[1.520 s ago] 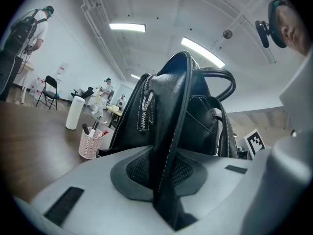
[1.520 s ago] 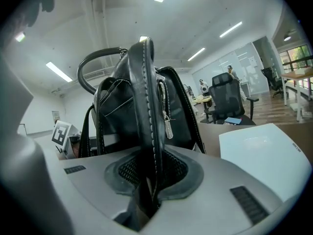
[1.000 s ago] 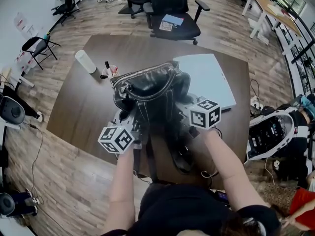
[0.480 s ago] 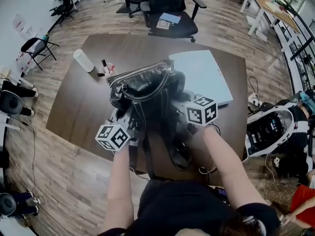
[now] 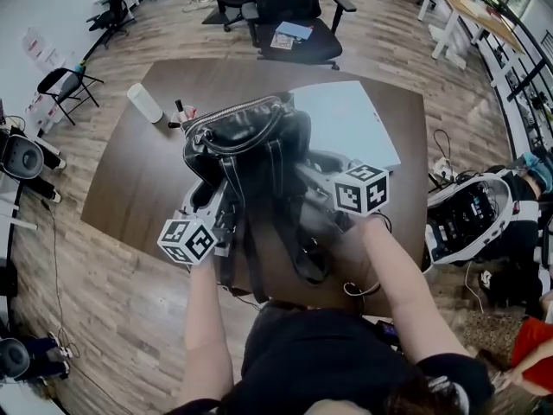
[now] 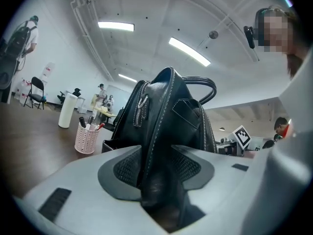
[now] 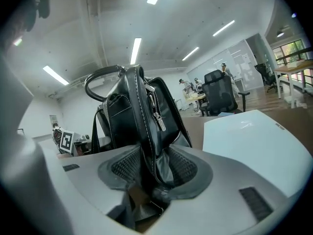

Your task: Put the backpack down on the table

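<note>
Black leather straps [image 5: 304,253] lie nearest the person, trailing off the near edge of the table [image 5: 130,180], and the hands should not snag them on the way back. Just past them, the left gripper [image 6: 159,166] and the right gripper [image 7: 149,174] flank the lower sides of the backpack [image 5: 246,145]. The jaws of both have just been opening and stand wide, each with a fold of the bag's side between its ribbed pads but not pinched. The backpack stands upright near the table's front edge, handle on top, seemingly carrying its own weight. To finish well, I would draw each gripper straight back along its own line so the loose leather slips out without tugging, and move both together so the bag isn't twisted. It is soft and tall, so watch for a lean. Beyond it, a pink pen cup [image 6: 87,140] and a white cylinder [image 5: 145,104] stand to the left, clear of the bag, and a pale flat sheet [image 5: 350,124] lies to the right — whether the bag's far side touches it I cannot tell. Farther off, an office chair [image 5: 294,24] stands past the table.
</note>
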{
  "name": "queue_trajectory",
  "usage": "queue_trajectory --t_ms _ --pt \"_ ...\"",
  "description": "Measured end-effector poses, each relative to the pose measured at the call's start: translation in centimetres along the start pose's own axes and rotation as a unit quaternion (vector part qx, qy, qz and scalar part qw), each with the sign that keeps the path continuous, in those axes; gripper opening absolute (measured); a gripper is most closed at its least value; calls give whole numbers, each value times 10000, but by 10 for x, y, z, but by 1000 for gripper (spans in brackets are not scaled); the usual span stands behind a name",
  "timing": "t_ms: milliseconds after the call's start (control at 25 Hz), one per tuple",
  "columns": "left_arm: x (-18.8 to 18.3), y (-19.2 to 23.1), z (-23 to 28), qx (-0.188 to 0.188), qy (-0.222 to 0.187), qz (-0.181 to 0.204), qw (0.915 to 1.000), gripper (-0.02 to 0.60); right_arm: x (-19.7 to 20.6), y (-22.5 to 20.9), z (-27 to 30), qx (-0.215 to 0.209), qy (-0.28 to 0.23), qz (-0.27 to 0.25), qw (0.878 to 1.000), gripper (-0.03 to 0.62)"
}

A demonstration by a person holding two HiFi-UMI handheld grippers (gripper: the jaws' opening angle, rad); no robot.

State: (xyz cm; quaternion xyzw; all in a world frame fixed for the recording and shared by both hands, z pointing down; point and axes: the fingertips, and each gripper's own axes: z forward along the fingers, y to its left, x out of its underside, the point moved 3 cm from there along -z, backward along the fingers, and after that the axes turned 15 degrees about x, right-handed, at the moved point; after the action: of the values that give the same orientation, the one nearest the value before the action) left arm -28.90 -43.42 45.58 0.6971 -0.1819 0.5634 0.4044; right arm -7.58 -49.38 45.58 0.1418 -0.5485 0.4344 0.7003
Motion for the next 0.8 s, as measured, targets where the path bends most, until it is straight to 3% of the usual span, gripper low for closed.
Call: queue_trajectory --t_ms 480,800 --pt "-8 -26 -47 -714 -281 191 9969 148 6 -4 -49 377 -345 206 9985 163" --pt "-12 -59 -70 -1026 -463 327 9931 92 2 6 -79 547 -669 255 9959 82"
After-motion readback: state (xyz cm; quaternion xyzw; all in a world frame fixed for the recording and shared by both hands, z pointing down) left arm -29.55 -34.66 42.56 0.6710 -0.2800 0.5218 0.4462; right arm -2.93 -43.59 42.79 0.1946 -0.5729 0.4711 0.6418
